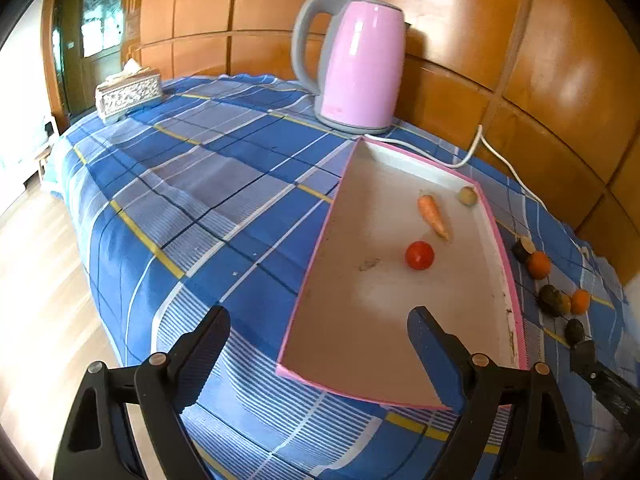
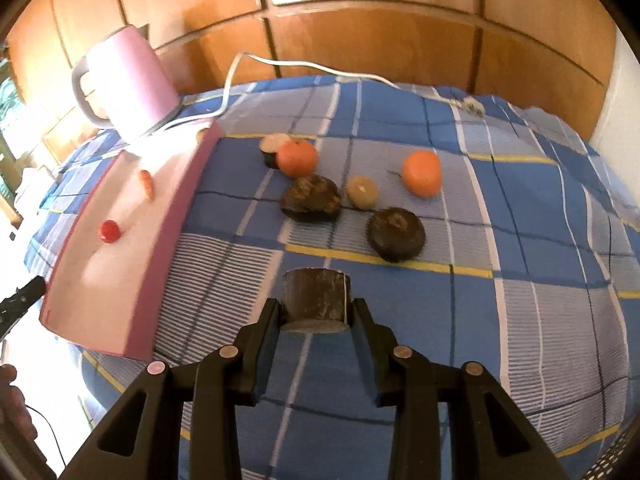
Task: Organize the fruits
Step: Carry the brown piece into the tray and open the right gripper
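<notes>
Right wrist view: my right gripper (image 2: 315,312) is closed on a dark brown cylinder-shaped piece (image 2: 315,298), its fingers pressed against both sides, holding it just above the blue plaid cloth (image 2: 520,208) that covers the bench. Ahead of it on the cloth lie a round dark brown fruit (image 2: 396,234), a lumpy dark one (image 2: 311,198), a small pale yellow piece (image 2: 362,192) between them, and two orange fruits (image 2: 422,173) (image 2: 297,158). A dark piece with a white cut face (image 2: 273,148) touches the nearer-left orange. To the left sits the pink tray (image 2: 176,216), holding a red tomato (image 2: 109,231) and a small carrot (image 2: 147,184).

In the left wrist view, my left gripper (image 1: 318,330) is wide open and holds nothing, hovering over the near end of the tray (image 1: 312,264). Inside, the tomato (image 1: 419,255) lies mid-tray, the carrot (image 1: 433,217) beyond it, and a small pale round fruit (image 1: 467,196) in the far right corner. Behind the tray stands a pink kettle (image 1: 360,68) with its white cord (image 1: 476,152) trailing right. A tissue box (image 1: 128,94) sits at the far left.
</notes>
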Available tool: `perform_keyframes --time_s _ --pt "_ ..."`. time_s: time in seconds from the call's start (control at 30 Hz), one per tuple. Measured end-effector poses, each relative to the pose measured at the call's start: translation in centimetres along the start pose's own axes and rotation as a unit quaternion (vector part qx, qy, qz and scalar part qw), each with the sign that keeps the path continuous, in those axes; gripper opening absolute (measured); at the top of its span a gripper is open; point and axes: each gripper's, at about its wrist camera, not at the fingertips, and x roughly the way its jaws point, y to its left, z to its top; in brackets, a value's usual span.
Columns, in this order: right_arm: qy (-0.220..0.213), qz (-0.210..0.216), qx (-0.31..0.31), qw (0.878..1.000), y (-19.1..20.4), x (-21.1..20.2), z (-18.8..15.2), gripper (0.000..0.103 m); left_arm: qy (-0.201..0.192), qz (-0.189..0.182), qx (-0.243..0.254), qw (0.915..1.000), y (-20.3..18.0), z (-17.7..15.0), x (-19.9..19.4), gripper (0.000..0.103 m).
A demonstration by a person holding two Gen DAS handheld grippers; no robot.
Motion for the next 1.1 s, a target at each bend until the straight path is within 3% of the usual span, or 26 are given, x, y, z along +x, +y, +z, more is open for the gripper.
perform_keyframes --time_s 0.3,0.63,0.8,1.1 --pt "-0.008 0.064 -0.065 0.996 5.6 -0.9 2.3 0.036 0.007 0.004 -0.013 0.9999 0.6 -0.1 0.3 0.091" --pt "0.005 0.122 -0.138 0.983 14.2 1.4 5.0 0.037 0.015 0.005 -0.021 0.9997 1.3 0.0 0.8 0.092" --pt "0.000 0.117 -0.138 0.983 14.7 1.8 5.0 0.053 0.018 0.004 -0.025 0.9995 1.5 -0.1 1.0 0.092" --pt "-0.037 0.036 -0.094 0.994 9.9 -0.2 3.4 0.054 0.018 -0.021 -0.010 0.9996 0.6 -0.1 0.7 0.092"
